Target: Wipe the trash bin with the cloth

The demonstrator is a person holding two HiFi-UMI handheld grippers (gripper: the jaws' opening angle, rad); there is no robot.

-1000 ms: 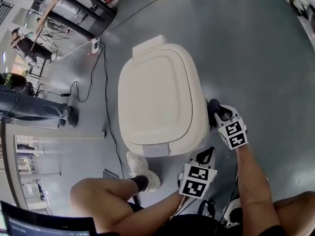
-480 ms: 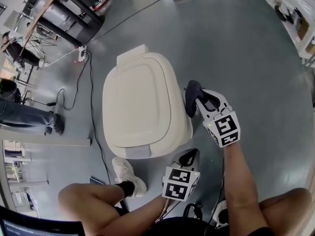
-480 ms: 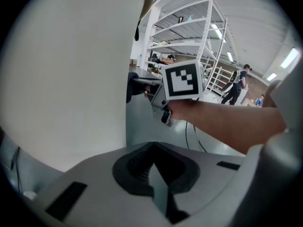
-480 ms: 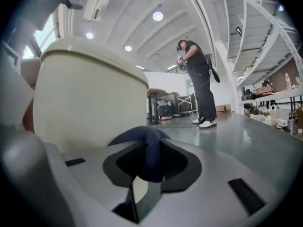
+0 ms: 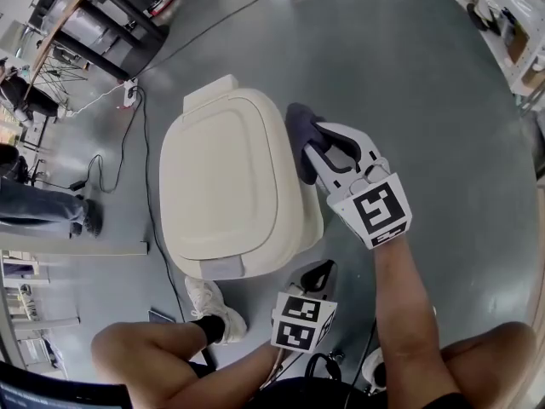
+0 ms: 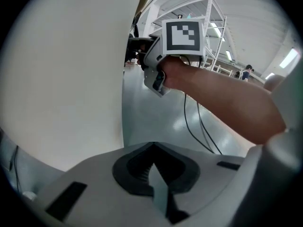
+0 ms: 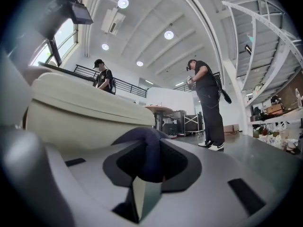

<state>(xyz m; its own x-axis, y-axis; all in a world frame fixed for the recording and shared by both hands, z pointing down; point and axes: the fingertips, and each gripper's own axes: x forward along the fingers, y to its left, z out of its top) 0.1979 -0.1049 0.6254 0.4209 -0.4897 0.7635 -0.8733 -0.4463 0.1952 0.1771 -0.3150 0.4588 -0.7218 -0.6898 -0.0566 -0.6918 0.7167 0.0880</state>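
Right jaws: the right gripper [image 5: 313, 150] is clamped on the dark cloth [image 7: 149, 154].
Left jaws: pressed together and empty; the left gripper [image 5: 320, 269] sits low by the bin's near corner.
Cloth: bunched at the right jaw tips, against the trash bin [image 5: 223, 177] just under its lid rim.
Head view only: the whole closed lid.
Right gripper view only: two people [image 7: 207, 103] standing beyond.

My head camera looks steeply down on the trash bin [image 5: 221, 186] from well above its top. My left gripper view sits low, right against the bin's side, facing up along it. My right gripper view looks level past the bin's upper edge, very near. All three share the bin.
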